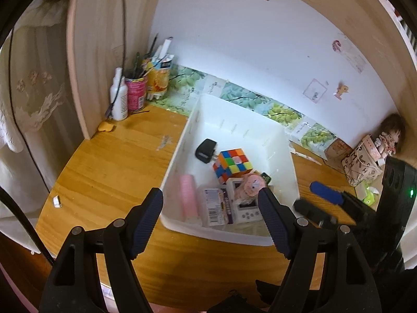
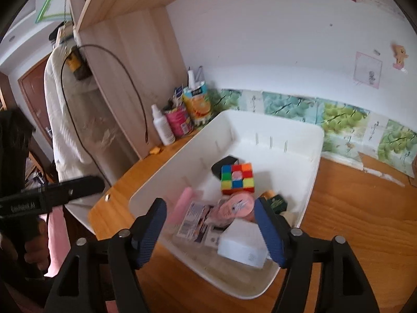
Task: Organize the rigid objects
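Note:
A white plastic bin (image 1: 182, 143) (image 2: 307, 180) sits on the wooden desk. It holds a Rubik's cube (image 1: 232, 165) (image 2: 237, 178), a black object (image 1: 206, 150), a pink cylinder (image 1: 188, 199) (image 2: 182, 203), a printed packet (image 1: 217, 206) (image 2: 194, 220), a pink round toy (image 1: 250, 186) (image 2: 235, 206), a white handheld game (image 1: 246, 210) and a white box (image 2: 243, 246). My left gripper (image 1: 209, 221) is open and empty above the bin's near edge. My right gripper (image 2: 209, 230) is open and empty over the bin; it also shows in the left wrist view (image 1: 316, 199).
Cans with pens (image 1: 135, 94) (image 2: 178, 120), a white bottle (image 1: 118, 101) (image 2: 163, 126) and a juice carton (image 1: 159, 78) (image 2: 196, 104) stand at the back left by a wooden shelf side. A doll (image 1: 389, 137) and patterned boxes (image 1: 361, 165) stand at the back right. A small yellow piece (image 1: 105, 127) lies on the desk.

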`<move>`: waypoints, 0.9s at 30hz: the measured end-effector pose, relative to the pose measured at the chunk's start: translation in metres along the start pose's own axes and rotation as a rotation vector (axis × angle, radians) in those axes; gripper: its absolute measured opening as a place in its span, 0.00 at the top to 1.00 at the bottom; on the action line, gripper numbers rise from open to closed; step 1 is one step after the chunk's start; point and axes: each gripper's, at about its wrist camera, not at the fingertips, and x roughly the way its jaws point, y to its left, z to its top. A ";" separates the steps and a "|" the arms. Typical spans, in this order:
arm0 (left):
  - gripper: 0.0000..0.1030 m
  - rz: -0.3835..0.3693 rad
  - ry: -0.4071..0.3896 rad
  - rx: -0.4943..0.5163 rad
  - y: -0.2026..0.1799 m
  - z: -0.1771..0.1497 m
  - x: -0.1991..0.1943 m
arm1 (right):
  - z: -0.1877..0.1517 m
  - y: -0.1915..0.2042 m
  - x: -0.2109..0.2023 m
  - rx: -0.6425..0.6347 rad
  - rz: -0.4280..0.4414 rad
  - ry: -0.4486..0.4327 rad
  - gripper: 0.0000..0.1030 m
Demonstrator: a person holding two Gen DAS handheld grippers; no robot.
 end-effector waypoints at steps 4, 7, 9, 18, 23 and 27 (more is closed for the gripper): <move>0.24 -0.009 0.012 0.002 -0.022 -0.002 0.002 | -0.009 0.001 -0.008 0.009 -0.012 0.009 0.20; 0.24 -0.002 0.031 0.022 -0.044 -0.006 0.003 | -0.015 -0.005 -0.019 0.041 -0.049 0.011 0.20; 0.24 0.005 0.036 0.029 -0.059 -0.010 0.002 | -0.022 -0.014 -0.033 0.083 -0.080 0.005 0.19; 0.24 0.125 0.062 0.102 -0.130 -0.038 -0.005 | -0.048 -0.059 -0.124 0.278 -0.234 0.020 0.00; 0.18 0.197 0.106 0.118 -0.149 -0.056 -0.012 | -0.064 -0.059 -0.162 0.337 -0.332 0.054 0.00; 0.01 0.213 0.078 0.159 -0.155 -0.057 -0.029 | -0.080 -0.059 -0.175 0.400 -0.347 0.106 0.00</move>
